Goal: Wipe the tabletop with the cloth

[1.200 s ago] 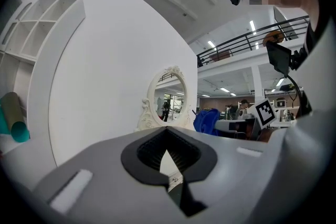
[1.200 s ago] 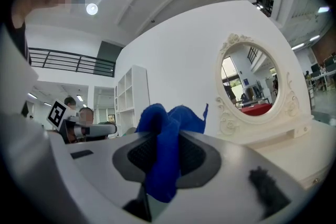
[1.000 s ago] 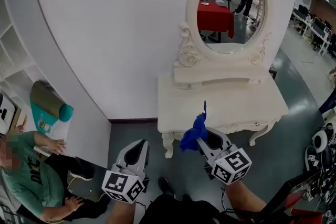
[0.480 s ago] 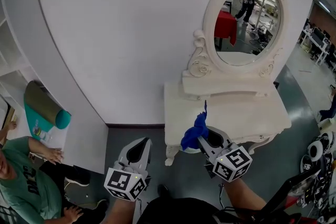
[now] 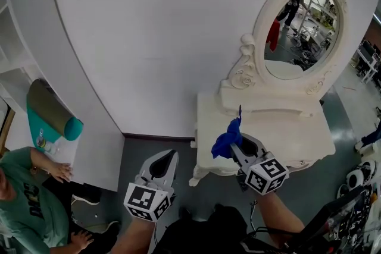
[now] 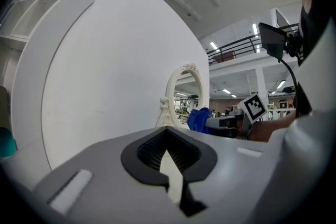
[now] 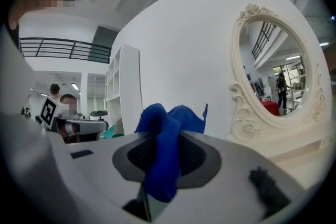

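A blue cloth (image 5: pixel 228 139) (image 7: pixel 165 147) is bunched in my right gripper (image 5: pixel 238 144) (image 7: pixel 163 160), whose jaws are shut on it. It hangs over the front left part of the white dressing table (image 5: pixel 297 134) (image 7: pixel 310 157). My left gripper (image 5: pixel 164 165) (image 6: pixel 169 157) is held left of the table over the floor, its jaws closed with nothing between them. In the left gripper view the cloth (image 6: pixel 198 119) and the right gripper (image 6: pixel 231 122) show at the right, in front of the oval mirror (image 6: pixel 188 94).
The table stands against a white wall under an ornate oval mirror (image 5: pixel 300 30) (image 7: pixel 281 78). A white shelf unit (image 5: pixel 24 56) is at the left. A seated person in a green shirt (image 5: pixel 27 205) is at the lower left, beside a teal roll (image 5: pixel 53 116).
The view has swung so the table and mirror sit further right. Both grippers shifted slightly right and up with it; the cloth stays gripped in the right one.
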Tool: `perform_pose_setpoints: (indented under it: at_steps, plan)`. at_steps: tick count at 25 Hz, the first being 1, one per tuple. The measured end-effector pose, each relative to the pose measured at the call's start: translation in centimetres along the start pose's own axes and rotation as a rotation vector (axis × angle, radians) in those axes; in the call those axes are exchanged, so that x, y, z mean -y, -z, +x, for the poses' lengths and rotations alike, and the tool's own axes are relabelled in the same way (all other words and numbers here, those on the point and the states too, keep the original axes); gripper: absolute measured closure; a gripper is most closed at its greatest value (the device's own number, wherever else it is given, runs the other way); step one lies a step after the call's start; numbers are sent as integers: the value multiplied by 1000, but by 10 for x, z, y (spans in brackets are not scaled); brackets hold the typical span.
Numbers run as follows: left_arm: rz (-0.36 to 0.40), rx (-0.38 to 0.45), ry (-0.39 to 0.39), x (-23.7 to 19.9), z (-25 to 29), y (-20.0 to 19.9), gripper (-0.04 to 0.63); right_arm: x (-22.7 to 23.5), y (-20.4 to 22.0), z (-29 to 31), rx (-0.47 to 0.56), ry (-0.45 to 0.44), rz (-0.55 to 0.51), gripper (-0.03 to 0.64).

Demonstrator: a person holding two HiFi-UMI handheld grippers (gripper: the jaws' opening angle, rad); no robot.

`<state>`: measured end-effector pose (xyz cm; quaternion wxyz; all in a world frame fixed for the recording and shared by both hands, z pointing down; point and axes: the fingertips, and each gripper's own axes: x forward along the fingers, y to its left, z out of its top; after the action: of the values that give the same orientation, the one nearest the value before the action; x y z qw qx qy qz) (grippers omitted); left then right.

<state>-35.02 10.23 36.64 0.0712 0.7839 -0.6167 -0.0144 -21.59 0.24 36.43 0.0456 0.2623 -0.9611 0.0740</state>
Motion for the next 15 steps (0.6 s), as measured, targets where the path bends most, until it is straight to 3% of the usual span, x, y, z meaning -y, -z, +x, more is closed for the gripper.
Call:
perform_pose_setpoints:
  at_steps: [15]
  plan:
    - [-41,-17,-132,-35,62,19,589,70,52,117,-192,-167,-58,522]
